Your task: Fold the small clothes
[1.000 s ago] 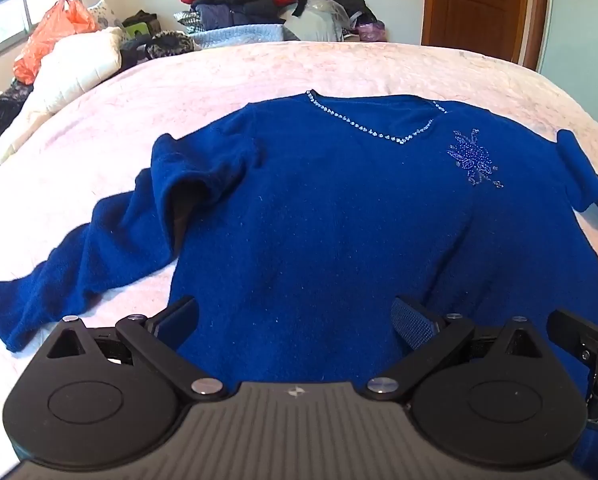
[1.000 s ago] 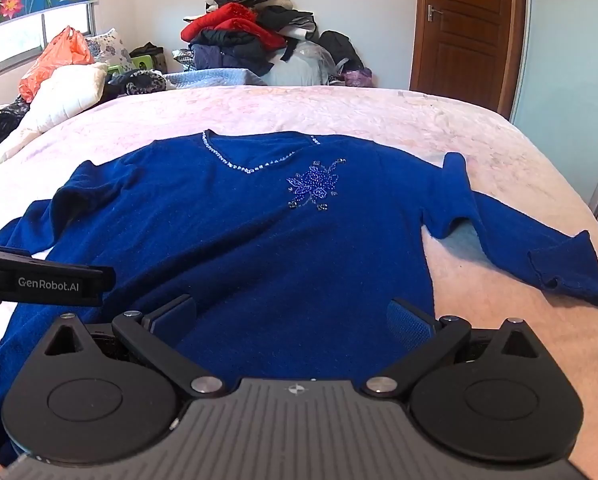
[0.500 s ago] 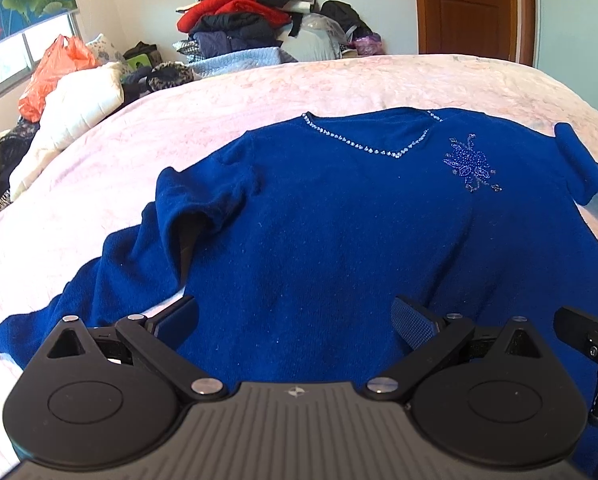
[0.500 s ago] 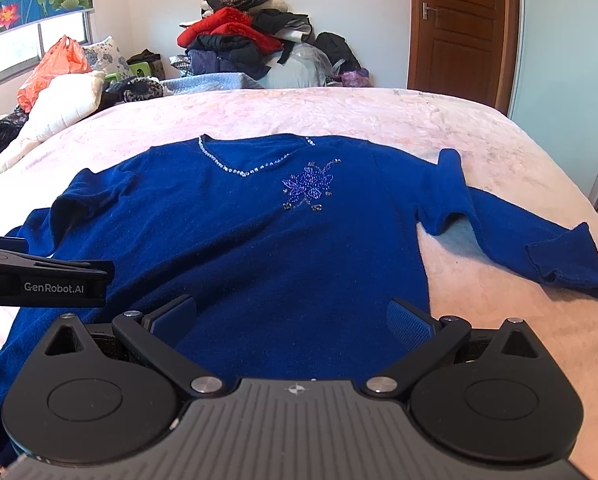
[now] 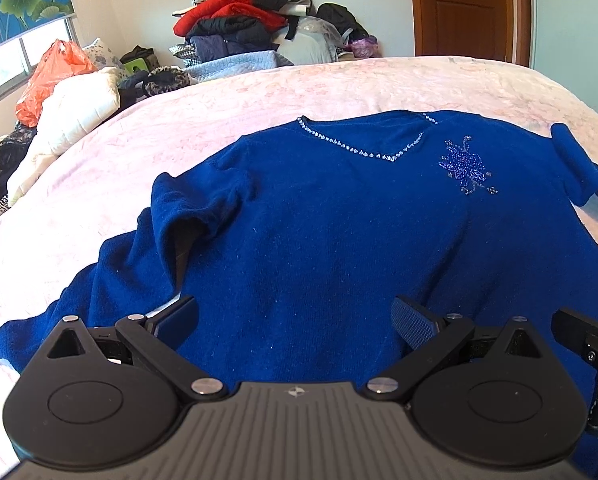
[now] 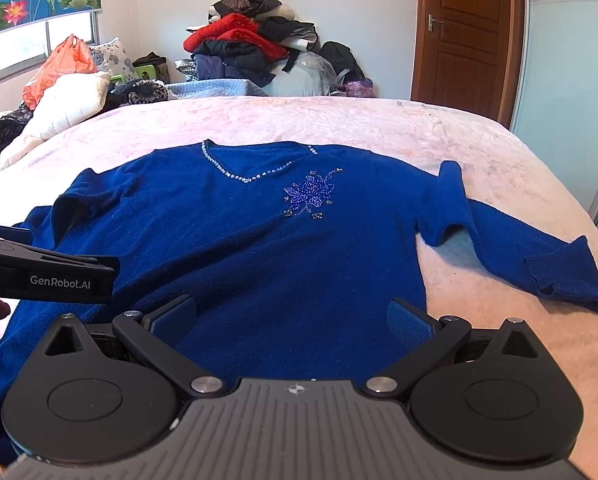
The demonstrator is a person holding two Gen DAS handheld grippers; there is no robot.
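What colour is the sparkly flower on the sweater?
The beaded flower is purple-blue on the dark blue sweater, clearest in the right wrist view.

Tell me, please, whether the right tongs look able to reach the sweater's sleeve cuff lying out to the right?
Probably yes. The right tongs stand open and empty over the sweater, and the sleeve cuff lies flat on the bedspread with nothing between them.

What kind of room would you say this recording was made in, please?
Most likely a home bedroom: the blue sweater lies on a pink-covered bed, with a clothes pile and wooden door behind.
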